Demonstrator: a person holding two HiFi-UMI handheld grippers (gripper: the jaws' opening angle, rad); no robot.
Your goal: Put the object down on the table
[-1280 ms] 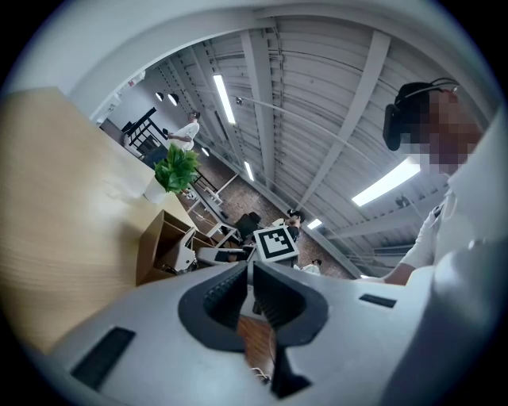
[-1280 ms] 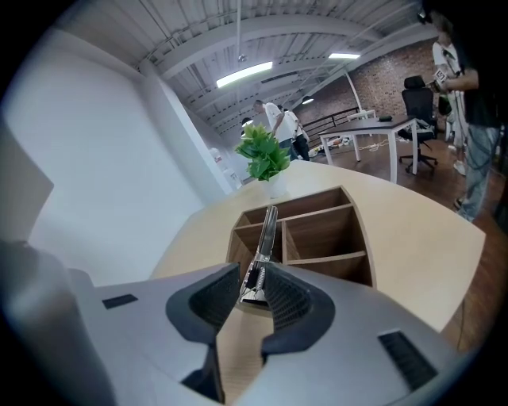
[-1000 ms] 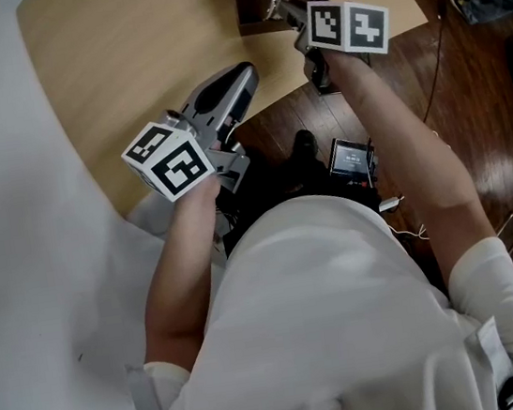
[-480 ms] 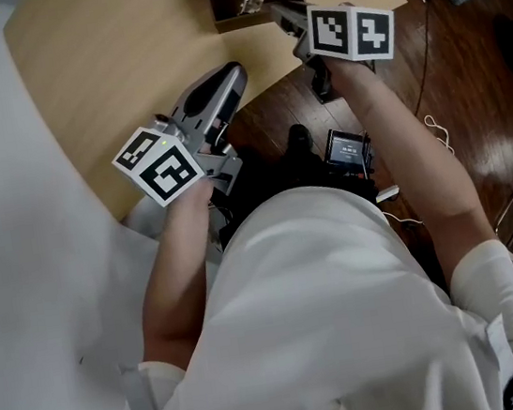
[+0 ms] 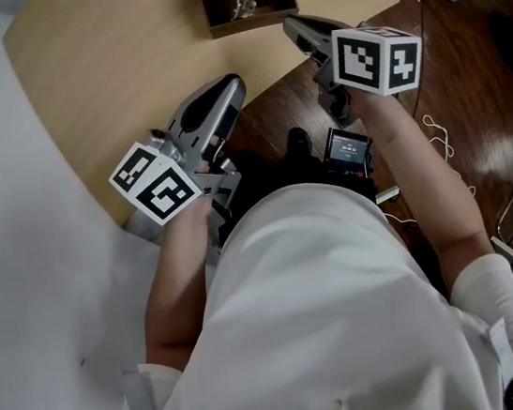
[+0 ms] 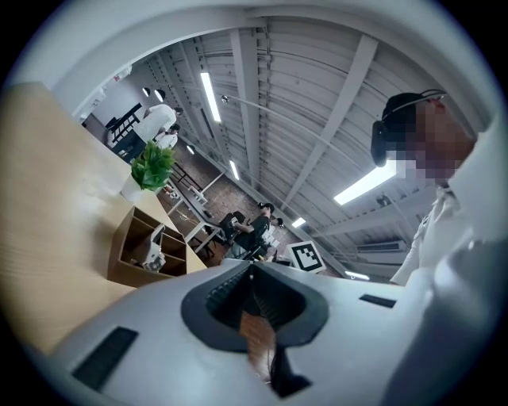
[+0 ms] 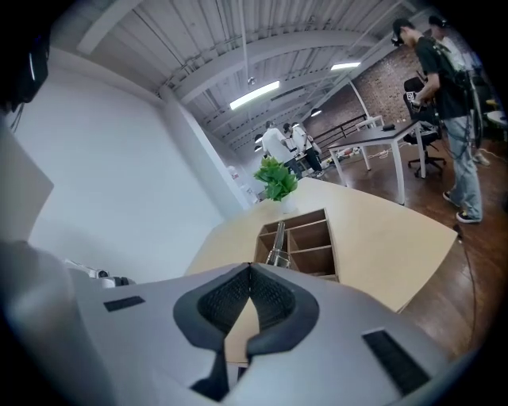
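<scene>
Small metallic object [image 5: 239, 4], the task's thing, standing roughly upright inside a wooden divider box [image 5: 279, 16]; in the right gripper view it sits in a left-hand compartment, close to the box's central partition, so it rests in the box and not on the bare tabletop. The box lies at the far part of the pale wooden table [image 5: 96, 70], with a potted green plant [image 7: 275, 179] beyond it. Right gripper [image 5: 294, 24] hovers nearest the box, just off its front right corner and above the table's edge; its jaws meet at the tips with nothing between them. Left gripper [image 5: 230, 82] is farther from the box, on its near left side over the table's edge, jaws likewise pressed together and empty, with dark wooden floor [image 5: 286, 114] below. Neither gripper touches the object. Judged from this arrangement, the object must first be taken from its compartment: the nearer right gripper should part its jaws before entering, come in along the compartment's open side, clamp the body without striking the partitions, lift straight clear, and lower it onto bare table beside the box before letting go.
</scene>
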